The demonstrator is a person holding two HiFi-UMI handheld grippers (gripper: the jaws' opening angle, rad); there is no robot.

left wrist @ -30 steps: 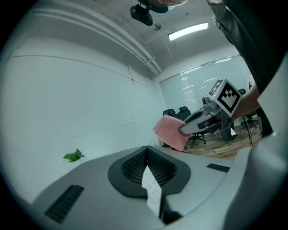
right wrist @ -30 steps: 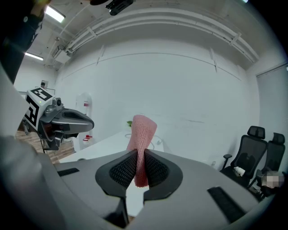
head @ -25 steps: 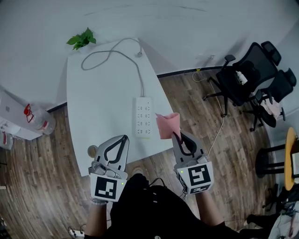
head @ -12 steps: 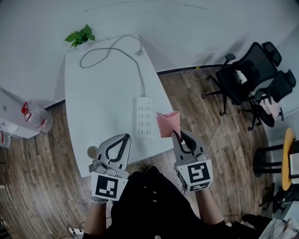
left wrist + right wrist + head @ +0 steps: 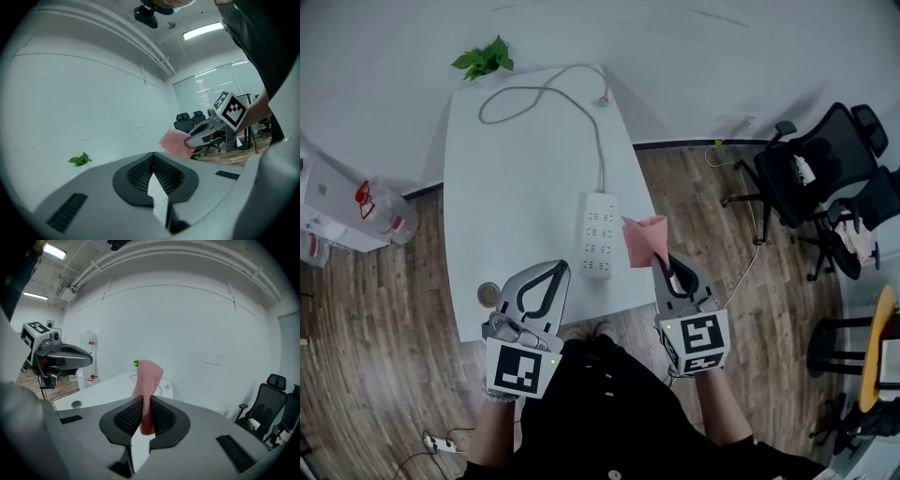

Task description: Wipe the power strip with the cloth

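Pinching pink cloth (image 5: 644, 239), right hand-held gripper (image 5: 660, 262) hovers beside white power strip (image 5: 598, 234).

I see the table (image 5: 506, 187) in the middle of the frame. The strip (image 5: 597, 234) lies on its right side, near the lower edge. Its cord (image 5: 599, 155) runs up to the table's top end. A plant (image 5: 486, 58) is by the upper left corner. The cloth (image 5: 644, 240) is just right of the strip, between the jaws of my right gripper (image 5: 662, 262). My left gripper (image 5: 559, 268) is at the strip's lower left. Chairs (image 5: 825, 173) stand far right.
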